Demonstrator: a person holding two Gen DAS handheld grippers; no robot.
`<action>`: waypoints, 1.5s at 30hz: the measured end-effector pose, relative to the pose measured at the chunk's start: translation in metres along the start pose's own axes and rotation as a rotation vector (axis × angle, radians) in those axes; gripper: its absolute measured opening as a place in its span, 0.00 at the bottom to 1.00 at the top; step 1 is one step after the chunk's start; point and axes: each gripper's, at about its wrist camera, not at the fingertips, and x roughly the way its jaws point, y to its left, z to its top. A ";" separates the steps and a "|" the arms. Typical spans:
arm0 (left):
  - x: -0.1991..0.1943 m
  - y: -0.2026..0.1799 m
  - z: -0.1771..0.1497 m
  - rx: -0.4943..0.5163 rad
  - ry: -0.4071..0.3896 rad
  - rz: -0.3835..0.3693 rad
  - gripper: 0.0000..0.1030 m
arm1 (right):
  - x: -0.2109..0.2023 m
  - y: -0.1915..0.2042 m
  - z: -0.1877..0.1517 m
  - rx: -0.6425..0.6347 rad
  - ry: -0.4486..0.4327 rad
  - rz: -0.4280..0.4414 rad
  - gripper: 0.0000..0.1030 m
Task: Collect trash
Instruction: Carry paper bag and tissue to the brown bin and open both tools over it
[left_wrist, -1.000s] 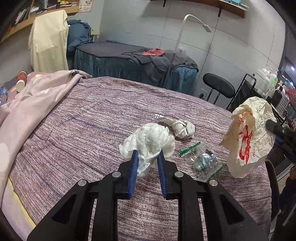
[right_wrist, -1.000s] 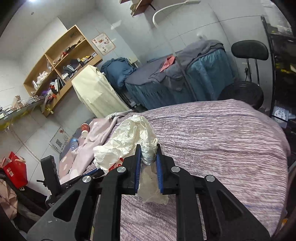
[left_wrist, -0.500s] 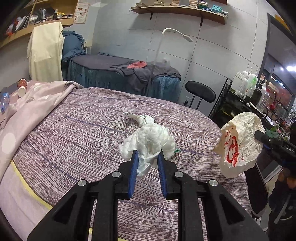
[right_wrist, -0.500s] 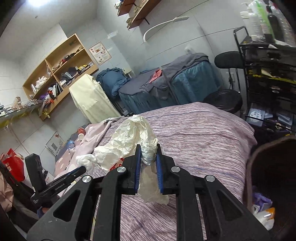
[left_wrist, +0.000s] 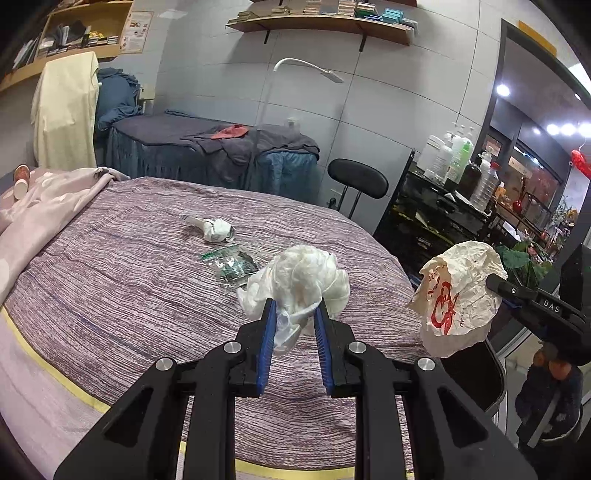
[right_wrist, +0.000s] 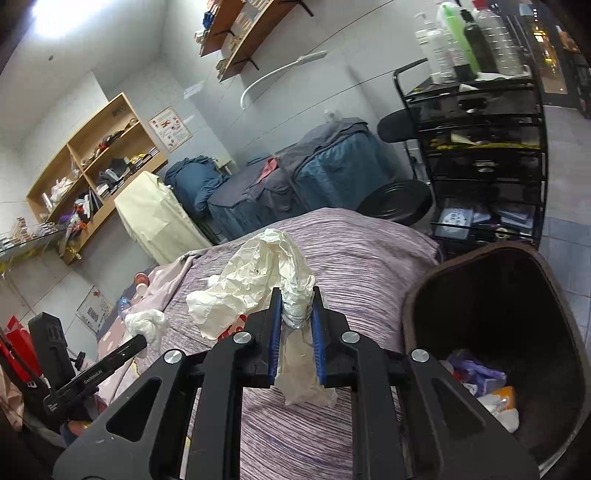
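Left hand-held gripper (left_wrist: 292, 309) pinching white tissue wad (left_wrist: 303, 277) above purple bed (left_wrist: 110, 280); right hand-held gripper (right_wrist: 293, 306) clamped on crumpled cream wrapper (right_wrist: 258, 277). Beyond, at eleven o'clock on bed: twisted white scrap (left_wrist: 214, 229), clear plastic bag (left_wrist: 234, 265). Dark trash bin (right_wrist: 413, 302) at three o'clock, partly filled.
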 end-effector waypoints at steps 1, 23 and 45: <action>0.001 -0.005 -0.002 0.004 0.002 -0.006 0.20 | -0.003 -0.004 0.000 0.003 -0.002 -0.007 0.15; 0.022 -0.103 -0.022 0.075 0.060 -0.152 0.20 | -0.072 -0.095 -0.022 0.016 -0.076 -0.305 0.16; 0.053 -0.183 -0.044 0.183 0.149 -0.245 0.20 | -0.074 -0.146 -0.059 0.066 -0.025 -0.450 0.68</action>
